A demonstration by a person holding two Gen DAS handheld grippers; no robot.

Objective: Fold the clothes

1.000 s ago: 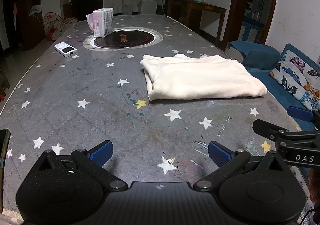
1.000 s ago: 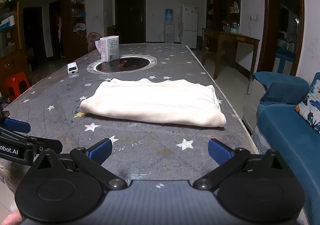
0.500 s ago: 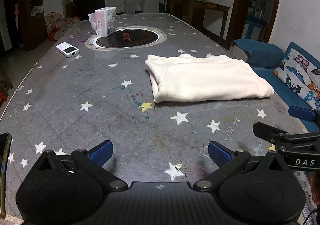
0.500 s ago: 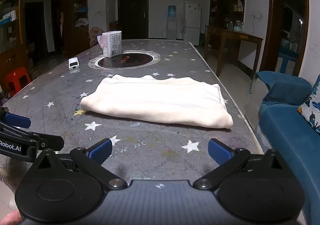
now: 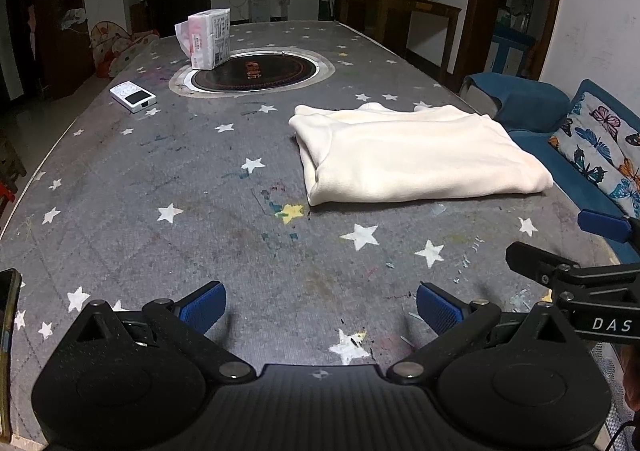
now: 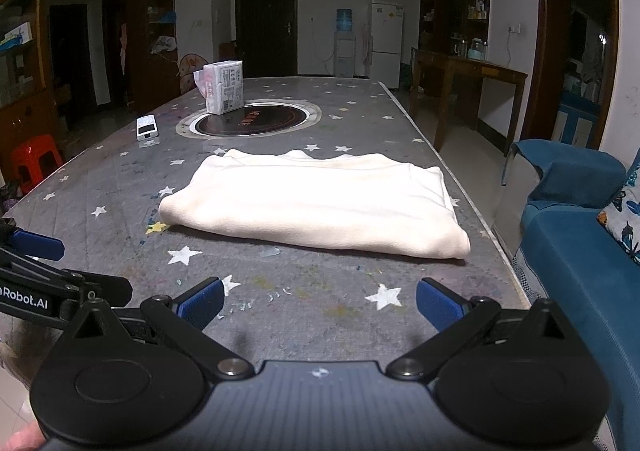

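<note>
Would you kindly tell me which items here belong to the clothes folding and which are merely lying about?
Belongs to the job:
cream garment, folded on the table
left gripper, open
right gripper, open

Lying about:
tissue pack
white device

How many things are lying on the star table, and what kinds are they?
Cream folded garment: 1
Tissue pack: 1
Small white device: 1
Dark phone at the table's near left edge: 1
Total: 4
</note>
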